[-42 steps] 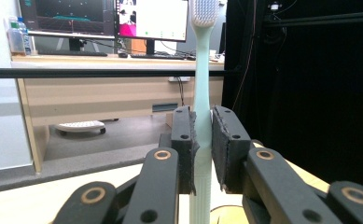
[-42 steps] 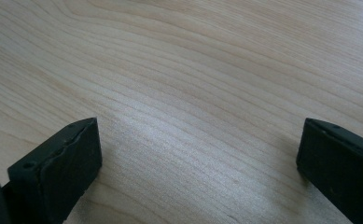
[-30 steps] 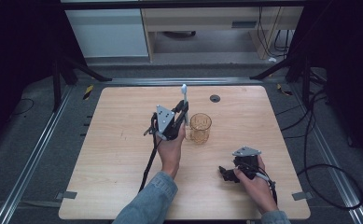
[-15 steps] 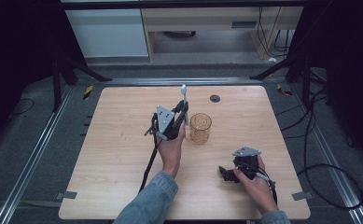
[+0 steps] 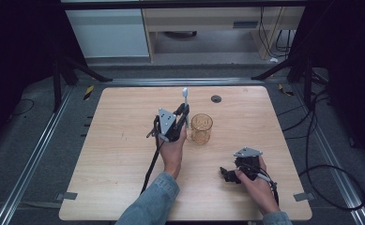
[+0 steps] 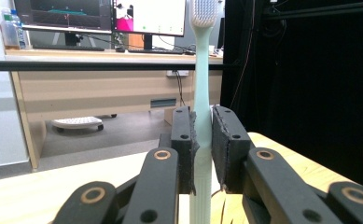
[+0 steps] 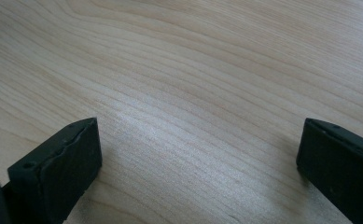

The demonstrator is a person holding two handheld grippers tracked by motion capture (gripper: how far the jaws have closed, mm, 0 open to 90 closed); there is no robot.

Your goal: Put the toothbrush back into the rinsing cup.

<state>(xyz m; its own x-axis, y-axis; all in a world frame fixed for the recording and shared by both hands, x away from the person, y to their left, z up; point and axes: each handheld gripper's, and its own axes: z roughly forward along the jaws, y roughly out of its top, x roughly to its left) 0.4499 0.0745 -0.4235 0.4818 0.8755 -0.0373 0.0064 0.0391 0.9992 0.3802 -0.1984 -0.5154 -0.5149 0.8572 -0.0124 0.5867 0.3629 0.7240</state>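
Note:
My left gripper (image 5: 184, 112) is shut on a pale mint toothbrush (image 5: 186, 99), which stands upright with its bristle head up. In the left gripper view the two black pads (image 6: 184, 140) press the toothbrush handle (image 6: 201, 116) from both sides. A clear amber cup (image 5: 201, 129) stands on the wooden table (image 5: 119, 140) just to the right of that gripper. My right gripper (image 5: 227, 174) rests low over the table at the front right. Its jaws stand wide apart in the right gripper view (image 7: 198, 154), with bare wood between them.
A small dark round disc (image 5: 216, 99) lies near the table's far edge. Black cables trail off the table's right side (image 5: 321, 154). Dark frame rails border the table left and right. A desk with monitors (image 6: 100, 14) stands beyond the table.

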